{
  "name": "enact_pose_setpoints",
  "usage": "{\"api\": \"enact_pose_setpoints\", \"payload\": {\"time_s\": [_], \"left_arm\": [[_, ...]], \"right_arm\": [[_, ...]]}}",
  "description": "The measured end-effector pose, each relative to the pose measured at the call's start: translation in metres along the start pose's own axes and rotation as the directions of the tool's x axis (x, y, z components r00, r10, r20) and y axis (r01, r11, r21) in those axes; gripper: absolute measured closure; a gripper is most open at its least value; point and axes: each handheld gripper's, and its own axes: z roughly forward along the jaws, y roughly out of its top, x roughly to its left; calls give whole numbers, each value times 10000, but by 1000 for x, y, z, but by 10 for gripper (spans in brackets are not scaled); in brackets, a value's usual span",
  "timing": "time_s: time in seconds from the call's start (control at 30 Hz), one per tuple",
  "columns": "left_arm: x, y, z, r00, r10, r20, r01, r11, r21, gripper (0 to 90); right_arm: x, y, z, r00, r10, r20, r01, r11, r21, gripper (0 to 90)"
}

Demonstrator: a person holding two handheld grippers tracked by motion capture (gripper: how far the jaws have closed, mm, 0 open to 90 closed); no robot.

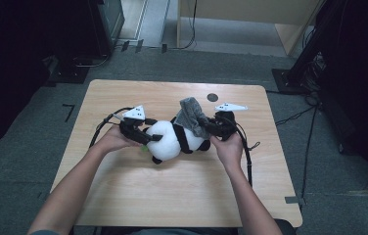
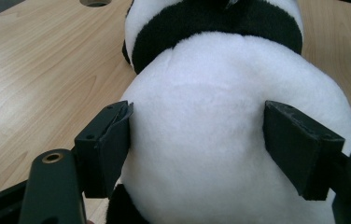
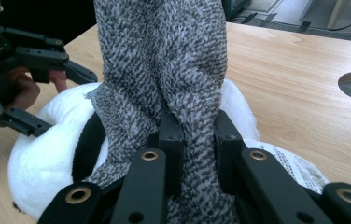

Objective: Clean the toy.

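Here's the panda plush (image 1: 172, 139) lying on its side in the middle of the worktop (image 1: 123, 196), well in from every edge, with a grey knitted garment (image 1: 192, 117) bunched at its head end. The right hand-held gripper (image 3: 197, 140) is clamped on that grey knit, jaws pinched tight on a fold of it, the cloth rising straight above the pads. The left hand-held gripper (image 2: 197, 140) straddles the white belly with its jaws spread wide, a pad on each flank; they look to rest against the fur rather than bite it.

This looks like the dressing step: one side holds the garment, the other steadies the toy. Next, I'd judge, the left needs a firm hold on the body so the right can draw the knit along it (soft fur will slip).

Room is generous: bare wood all around, only a round grommet hole (image 1: 213, 97) behind the toy.
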Motion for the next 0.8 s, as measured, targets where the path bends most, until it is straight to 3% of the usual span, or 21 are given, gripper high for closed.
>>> {"api": "enact_pose_setpoints", "payload": {"time_s": [0.13,0.27,0.37,0.5,0.6,0.63,0.67,0.7,0.73,0.8], "left_arm": [[-3,-6,0,9999,126,7,-126,9999,-97,393],[-11,-8,-3,9994,66,-340,-78,9993,-364,544],[-20,-4,-7,9969,-455,-638,422,9977,-528,640],[-34,-2,-13,9860,-1233,-1125,1125,9888,-980,690],[-44,3,-20,9704,-1893,-1498,1672,9747,-1483,704],[-48,7,-24,9600,-2221,-1703,1934,9663,-1701,706],[-51,10,-26,9537,-2421,-1787,2112,9615,-1757,710],[-55,13,-28,9433,-2668,-1977,2323,9556,-1813,710],[-60,16,-28,9249,-3142,-2139,2727,9406,-2022,708],[-71,16,-26,9016,-3640,-2337,3121,9215,-2309,705]], "right_arm": [[1,0,2,10000,40,-70,-41,10000,-65,787],[0,1,-1,9998,128,-141,-131,9996,-237,786],[1,3,-6,9997,151,-186,-161,9985,-516,788],[6,8,-17,9994,151,-309,-177,9962,-851,792],[14,13,-29,9983,51,-576,-119,9928,-1192,792],[17,14,-32,9980,12,-627,-90,9921,-1248,793],[22,15,-36,9973,-103,-721,5,9909,-1345,792],[25,15,-38,9966,-158,-812,45,9905,-1375,792],[29,16,-41,9957,-222,-898,96,9902,-1391,792],[39,14,-46,9931,-421,-1091,267,9900,-1387,792]]}}
